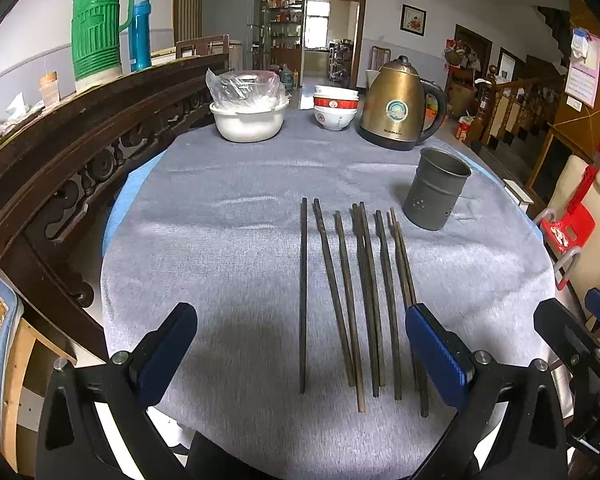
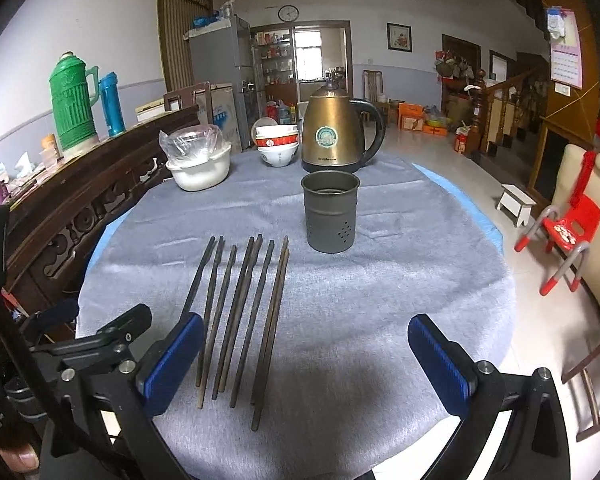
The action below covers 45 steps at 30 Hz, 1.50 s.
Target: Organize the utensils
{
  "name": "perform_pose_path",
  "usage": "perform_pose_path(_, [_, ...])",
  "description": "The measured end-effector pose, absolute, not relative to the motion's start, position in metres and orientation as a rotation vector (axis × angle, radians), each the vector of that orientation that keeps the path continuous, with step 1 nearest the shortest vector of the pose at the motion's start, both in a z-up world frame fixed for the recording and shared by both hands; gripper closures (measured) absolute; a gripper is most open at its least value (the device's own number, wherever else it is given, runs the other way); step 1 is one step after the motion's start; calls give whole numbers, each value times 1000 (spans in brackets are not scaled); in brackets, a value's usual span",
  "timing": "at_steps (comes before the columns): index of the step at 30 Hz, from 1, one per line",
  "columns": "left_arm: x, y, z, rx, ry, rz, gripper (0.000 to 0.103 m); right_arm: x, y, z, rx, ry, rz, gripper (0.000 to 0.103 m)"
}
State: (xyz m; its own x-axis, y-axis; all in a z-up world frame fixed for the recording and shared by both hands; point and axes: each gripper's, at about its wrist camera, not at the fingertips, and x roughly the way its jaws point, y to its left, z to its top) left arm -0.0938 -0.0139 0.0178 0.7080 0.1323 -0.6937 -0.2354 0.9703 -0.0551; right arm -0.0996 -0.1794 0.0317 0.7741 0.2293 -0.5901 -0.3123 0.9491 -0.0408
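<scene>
Left gripper point(image 1: 300, 344): low over the near edge of the table, level, its blue-padded jaws spread wide and holding nothing; most of the chopsticks lie in the span between them in the left wrist view.
Right gripper point(image 2: 306, 350): alongside at about the same height, jaws equally wide apart and empty; its left pad sits over the nearest sticks at lower left of its frame.
Thumb point(image 2: 18, 458): a fingertip shows at the bottom left corner of the right wrist view.
Chopsticks point(image 1: 352, 300): eight or so slim dark sticks, dull brown and worn, lying flat in a loose row in the lower middle of the frame, roughly parallel, some touching or crossing slightly.
Holder point(image 2: 331, 211): dull grey metal cylinder, upright, open-topped, small holes punched near its base; stands just beyond the far tips of the sticks, centre of the right wrist view.
Tablecloth point(image 1: 228, 248): grey, fuzzy weave over a round table with a blue edge.
Kettle point(image 2: 334, 136): brassy metal, black handle, behind the holder.
Bowls point(image 1: 335, 112): stacked white and red china, upper middle.
White basin point(image 1: 248, 120): holds crumpled clear plastic.
</scene>
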Motion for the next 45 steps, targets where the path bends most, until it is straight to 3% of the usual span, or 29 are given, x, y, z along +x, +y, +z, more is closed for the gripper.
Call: perform_pose_path(45, [-127,-1,31,-157,703,329,0,-112,-182,33,-131,593,276,0])
